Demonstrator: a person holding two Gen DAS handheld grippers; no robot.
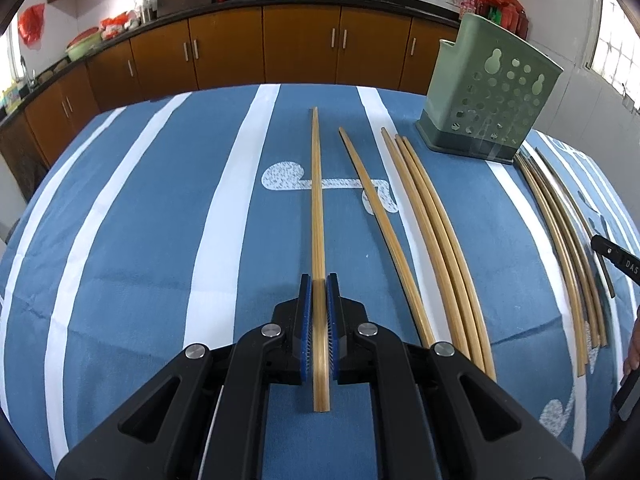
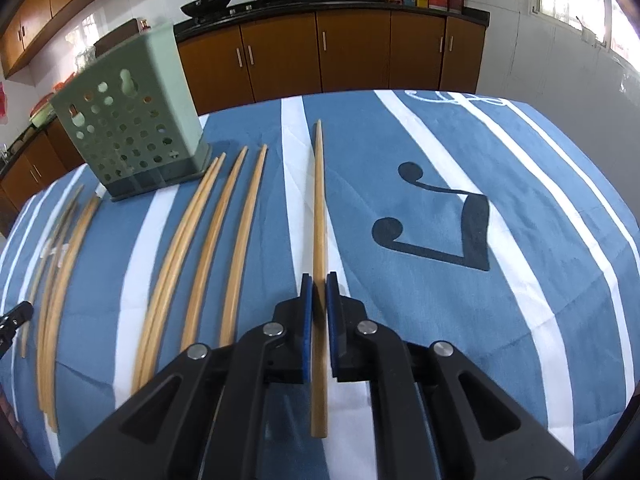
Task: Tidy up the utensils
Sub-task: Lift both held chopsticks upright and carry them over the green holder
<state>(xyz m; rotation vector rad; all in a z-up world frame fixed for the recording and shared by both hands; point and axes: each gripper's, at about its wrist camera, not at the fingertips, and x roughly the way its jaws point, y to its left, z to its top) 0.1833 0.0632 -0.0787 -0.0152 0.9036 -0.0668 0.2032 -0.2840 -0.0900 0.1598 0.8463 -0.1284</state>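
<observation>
My left gripper (image 1: 319,280) is shut on a pair of bamboo chopsticks (image 1: 317,208) that point away along the blue striped cloth. My right gripper (image 2: 319,280) is shut on a single bamboo chopstick (image 2: 319,208), also pointing away. A green perforated utensil holder (image 1: 492,92) stands upright at the far right of the left wrist view and at the far left of the right wrist view (image 2: 128,120). Loose chopsticks (image 1: 436,232) lie between the grippers, seen also in the right wrist view (image 2: 208,240).
The table has a blue cloth with white stripes (image 1: 216,216). More chopsticks (image 1: 568,248) lie past the holder, seen too at the left of the right wrist view (image 2: 60,264). Brown kitchen cabinets (image 1: 300,44) and a counter with woks run behind the table.
</observation>
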